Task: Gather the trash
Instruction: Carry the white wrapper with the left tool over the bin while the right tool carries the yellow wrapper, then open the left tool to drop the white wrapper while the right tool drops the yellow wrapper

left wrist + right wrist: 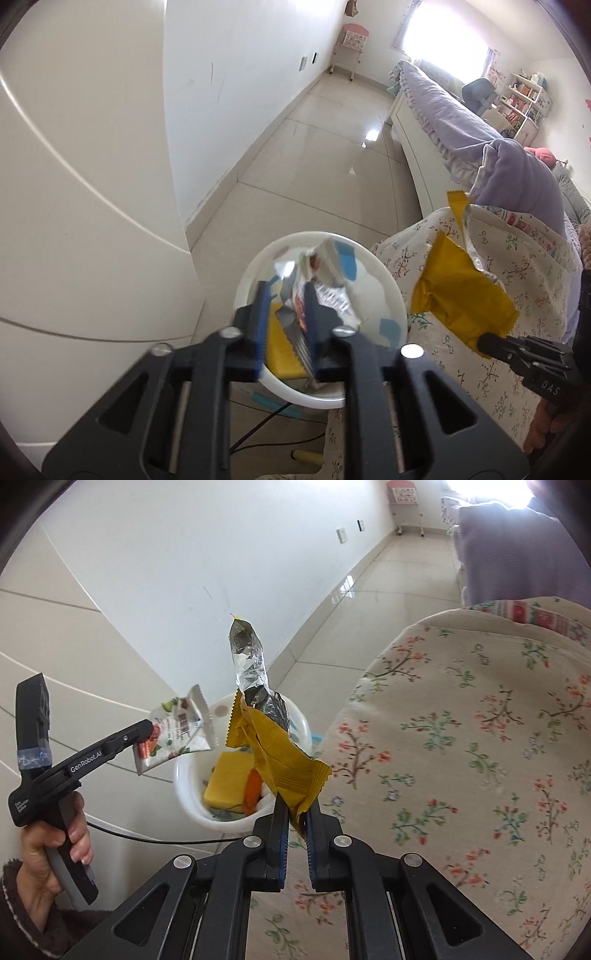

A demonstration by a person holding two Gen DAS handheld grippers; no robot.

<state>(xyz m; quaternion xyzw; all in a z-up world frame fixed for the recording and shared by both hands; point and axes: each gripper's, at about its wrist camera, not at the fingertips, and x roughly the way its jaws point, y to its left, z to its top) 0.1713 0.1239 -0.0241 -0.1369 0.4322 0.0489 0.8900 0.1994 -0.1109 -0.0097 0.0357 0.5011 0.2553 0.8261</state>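
1. Nearest the lens in the left wrist view, your left gripper (286, 314) had its jaws pinched narrow on a white printed wrapper (295, 306), the blue pads clamping its crimped silver end at lower centre of the frame.
2. In the right wrist view, your right gripper (295, 819) was likewise closed, gripping the lower corner of a torn yellow wrapper (280, 753) whose foil lining stood up toward the middle of the frame.
3. Just beyond the left jaws sat the white bin (391, 295), round and open-topped, on the tiled floor (314, 155). The white wrapper hung directly over its mouth.
4. The bin already held trash: a yellow block (227, 775) and an orange piece (253, 786) showed inside it in the right view.
5. The yellow wrapper sat to the right of the bin in the left view, over the edge of the floral bedcover (461, 738), so it was near the rim but, as I judged it, not yet squarely above the opening.
6. The step in hand looked like the drop: both pieces were lifted and carried, neither released.
7. Your next move called for opening the left jaws where they were, then shifting the right gripper leftward over the bin before letting go, since the tall foil flap could catch the rim or drift onto the floor.
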